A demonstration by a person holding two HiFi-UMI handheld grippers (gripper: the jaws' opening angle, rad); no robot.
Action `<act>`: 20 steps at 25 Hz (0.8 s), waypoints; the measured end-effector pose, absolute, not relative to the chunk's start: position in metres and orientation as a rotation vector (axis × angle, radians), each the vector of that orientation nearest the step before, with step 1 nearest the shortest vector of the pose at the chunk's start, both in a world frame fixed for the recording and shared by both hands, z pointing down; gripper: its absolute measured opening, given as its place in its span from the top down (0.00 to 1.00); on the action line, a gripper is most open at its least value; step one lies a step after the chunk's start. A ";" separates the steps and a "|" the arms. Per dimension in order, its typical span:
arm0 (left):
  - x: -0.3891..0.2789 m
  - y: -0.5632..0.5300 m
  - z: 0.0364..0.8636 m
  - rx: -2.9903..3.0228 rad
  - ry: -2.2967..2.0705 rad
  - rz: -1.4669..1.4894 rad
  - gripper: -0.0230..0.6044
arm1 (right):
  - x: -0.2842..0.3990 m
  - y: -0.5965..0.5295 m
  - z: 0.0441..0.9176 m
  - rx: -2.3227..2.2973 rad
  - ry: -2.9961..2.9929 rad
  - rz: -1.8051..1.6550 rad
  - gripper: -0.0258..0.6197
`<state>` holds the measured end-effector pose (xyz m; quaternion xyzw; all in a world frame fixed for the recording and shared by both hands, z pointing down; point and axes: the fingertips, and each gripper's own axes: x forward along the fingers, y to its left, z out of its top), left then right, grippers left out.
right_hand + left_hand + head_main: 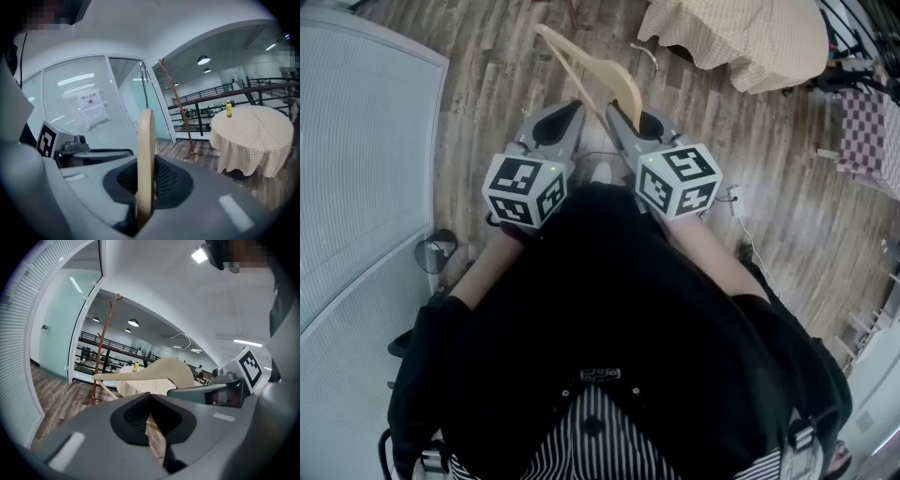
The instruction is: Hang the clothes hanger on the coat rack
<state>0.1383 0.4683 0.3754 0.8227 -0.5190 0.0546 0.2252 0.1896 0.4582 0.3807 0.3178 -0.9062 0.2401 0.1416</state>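
A pale wooden clothes hanger (592,73) with a metal hook (648,56) sticks out forward from my right gripper (623,120), which is shut on one of its arms. In the right gripper view the hanger (146,154) stands edge-on between the dark pads. My left gripper (570,114) is close beside it, shut with nothing in its jaws. From the left gripper view the hanger (157,372) and its hook (183,339) show to the right, ahead of the right gripper (220,386). The brown coat rack (180,110) stands some way off on the wooden floor, also seen as a coat rack (103,350) by the glass wall.
A round table with a checked cloth (253,136) carries a yellow bottle (228,108), right of the rack. A glass wall with blinds (356,159) runs along my left. A black railing (220,96) crosses behind the rack. A checked cloth (867,131) lies at the far right.
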 end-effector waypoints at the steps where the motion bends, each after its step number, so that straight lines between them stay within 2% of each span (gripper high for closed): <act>1: 0.140 0.471 0.377 2.271 -1.428 0.151 0.96 | 0.190 0.462 0.382 0.912 -2.617 0.699 0.90; 20: 0.201 0.498 0.393 2.306 -1.401 0.228 0.96 | 0.253 0.490 0.401 0.978 -2.623 0.812 0.90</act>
